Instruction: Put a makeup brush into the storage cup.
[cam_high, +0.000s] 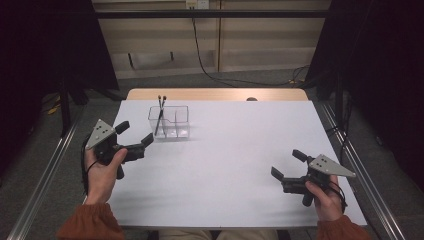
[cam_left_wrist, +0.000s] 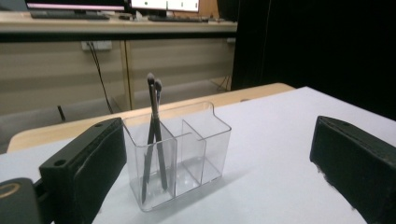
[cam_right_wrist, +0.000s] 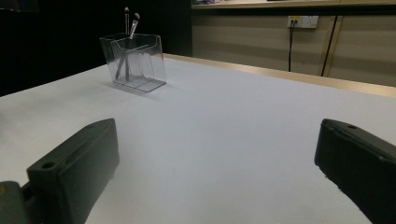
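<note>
A clear plastic organizer (cam_high: 170, 122) with several compartments stands on the white table (cam_high: 225, 160), left of centre toward the back. Two dark makeup brushes (cam_high: 160, 114) lean upright in its left compartment. My left gripper (cam_high: 135, 134) hovers open just left of the organizer, jaws pointing at it, nothing between them. In the left gripper view the organizer (cam_left_wrist: 180, 156) sits close ahead with the brushes (cam_left_wrist: 154, 130) inside. My right gripper (cam_high: 287, 165) is open near the table's front right, empty. The right gripper view has the organizer (cam_right_wrist: 134, 61) far off at upper left.
A strip of wooden tabletop (cam_high: 217, 94) runs along the far edge. Black curtains (cam_high: 380, 60) hang at both sides. A cable (cam_high: 200, 50) drops down the back wall to the floor. Metal rails (cam_high: 45, 175) flank the table.
</note>
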